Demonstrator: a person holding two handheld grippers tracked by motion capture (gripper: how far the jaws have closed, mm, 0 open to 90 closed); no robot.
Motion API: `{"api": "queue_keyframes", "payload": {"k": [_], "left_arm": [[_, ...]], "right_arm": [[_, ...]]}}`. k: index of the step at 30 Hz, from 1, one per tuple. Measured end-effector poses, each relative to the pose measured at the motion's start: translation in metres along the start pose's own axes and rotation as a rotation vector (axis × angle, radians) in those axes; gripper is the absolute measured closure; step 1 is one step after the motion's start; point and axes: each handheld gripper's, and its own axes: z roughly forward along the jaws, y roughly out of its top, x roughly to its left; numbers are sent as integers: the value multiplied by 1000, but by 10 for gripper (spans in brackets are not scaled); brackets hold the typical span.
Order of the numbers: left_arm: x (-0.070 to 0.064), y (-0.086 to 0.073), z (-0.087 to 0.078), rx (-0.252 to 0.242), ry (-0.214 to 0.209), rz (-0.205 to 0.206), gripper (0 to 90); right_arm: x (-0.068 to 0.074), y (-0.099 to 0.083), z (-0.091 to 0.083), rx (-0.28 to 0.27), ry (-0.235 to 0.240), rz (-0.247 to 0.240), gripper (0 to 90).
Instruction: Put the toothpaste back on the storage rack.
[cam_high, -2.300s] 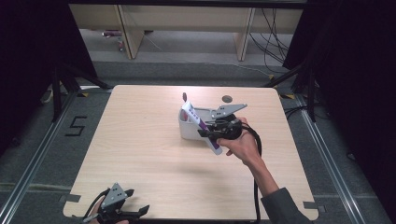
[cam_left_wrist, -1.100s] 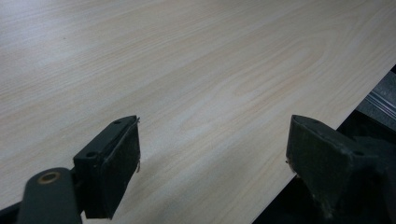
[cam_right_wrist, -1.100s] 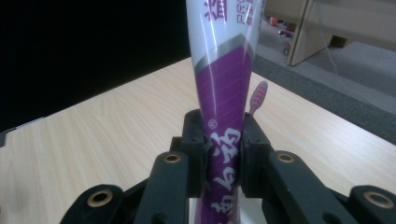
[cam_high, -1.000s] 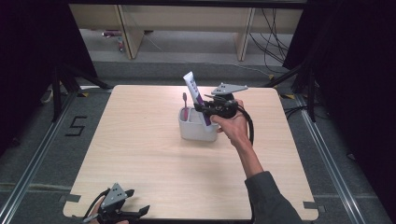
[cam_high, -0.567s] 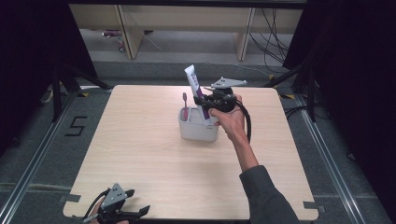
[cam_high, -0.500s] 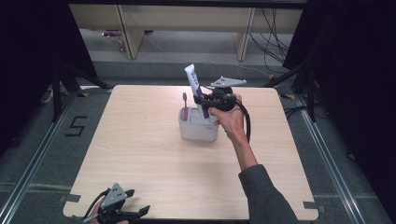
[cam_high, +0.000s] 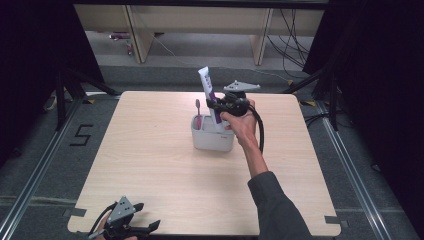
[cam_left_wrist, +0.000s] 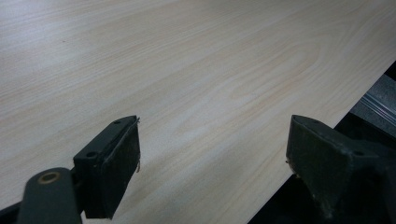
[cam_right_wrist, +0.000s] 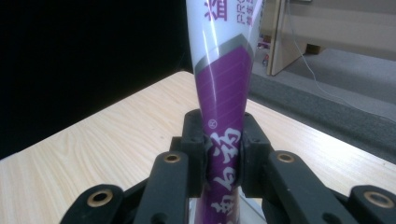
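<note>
A white and purple toothpaste tube (cam_high: 208, 95) stands nearly upright with its lower end inside a white holder cup (cam_high: 212, 140) at the table's middle. My right gripper (cam_high: 218, 106) is shut on the tube's lower half; in the right gripper view both jaws squeeze the purple part of the tube (cam_right_wrist: 224, 116). A pink toothbrush (cam_high: 198, 112) stands in the cup's left side. My left gripper (cam_high: 131, 227) rests at the table's front left edge, open, with bare wood between its fingertips (cam_left_wrist: 114, 165).
The light wood table (cam_high: 150, 165) is bordered by dark floor and metal rails. A floor marking "5" (cam_high: 80, 135) lies to the left. Wooden furniture legs and cables stand beyond the far edge.
My right gripper carried the tube from a tilted pose beside the cup up over it, then turned it upright and lowered its end into the cup. The left gripper stayed still.
</note>
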Motion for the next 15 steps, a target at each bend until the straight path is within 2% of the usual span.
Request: {"api": "queue_keyframes", "payload": {"k": [1, 3, 4, 6, 8, 10, 13, 15], "left_arm": [[1, 0, -1, 11, 6, 13, 170], [1, 0, -1, 13, 9, 17, 170], [1, 0, -1, 13, 8, 16, 170], [-1, 0, 0, -7, -4, -5, 170], [-1, 0, 0, -5, -4, -4, 170], [-1, 0, 0, -6, -4, -5, 170], [-1, 0, 1, -4, -6, -2, 170], [-1, 0, 0, -6, -5, -4, 170]], "right_arm": [[-1, -1, 2, 1, 4, 9, 764], [-4, -2, 4, 1, -11, -20, 764], [-4, -3, 5, 7, -5, -3, 764], [-6, -4, 6, 6, -25, -11, 764], [-6, -6, 8, 6, -21, 14, 764], [-7, -7, 9, 19, -26, 16, 763], [-8, -8, 11, 11, -27, -1, 764], [-7, -8, 13, 7, -34, 8, 763]]}}
